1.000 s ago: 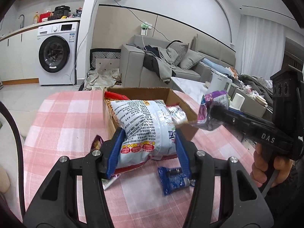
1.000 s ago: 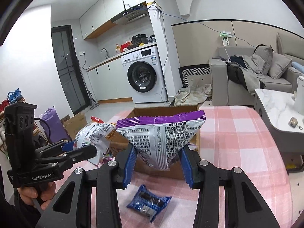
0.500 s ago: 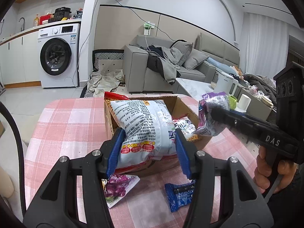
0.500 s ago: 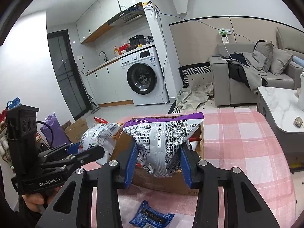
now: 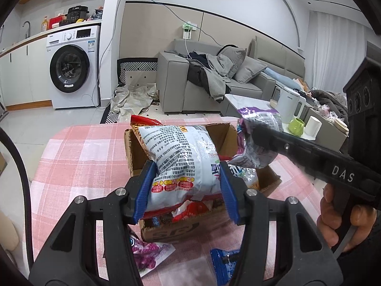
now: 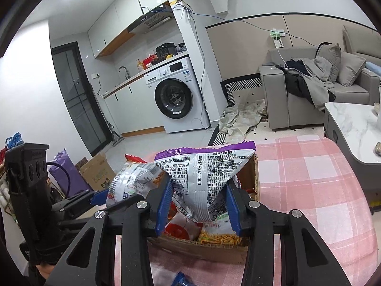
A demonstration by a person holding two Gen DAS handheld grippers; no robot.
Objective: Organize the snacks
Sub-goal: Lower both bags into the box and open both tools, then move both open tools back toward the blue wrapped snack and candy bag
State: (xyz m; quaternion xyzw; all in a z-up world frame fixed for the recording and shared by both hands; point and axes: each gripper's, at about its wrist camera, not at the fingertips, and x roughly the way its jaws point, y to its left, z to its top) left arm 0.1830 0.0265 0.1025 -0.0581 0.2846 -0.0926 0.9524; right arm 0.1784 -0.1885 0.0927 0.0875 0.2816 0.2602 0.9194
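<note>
My left gripper (image 5: 185,190) is shut on a white and red snack bag (image 5: 181,157) and holds it over the open cardboard box (image 5: 129,152). My right gripper (image 6: 198,206) is shut on a purple-topped silver snack bag (image 6: 207,178), also over the box (image 6: 254,174). The box holds several packets. Each gripper shows in the other's view: the right one (image 5: 252,131) to the right of the box, the left one (image 6: 100,196) at the left with its bag (image 6: 133,181).
The box stands on a pink checked tablecloth (image 5: 78,157). A purple packet (image 5: 152,252) and a blue packet (image 5: 223,262) lie on the cloth in front of the box. A marble side table (image 6: 357,124) stands right of the table.
Both grippers have moved forward with their bags, from in front of the box to above its opening. The loose packets on the cloth now lie nearer the lower edge.
</note>
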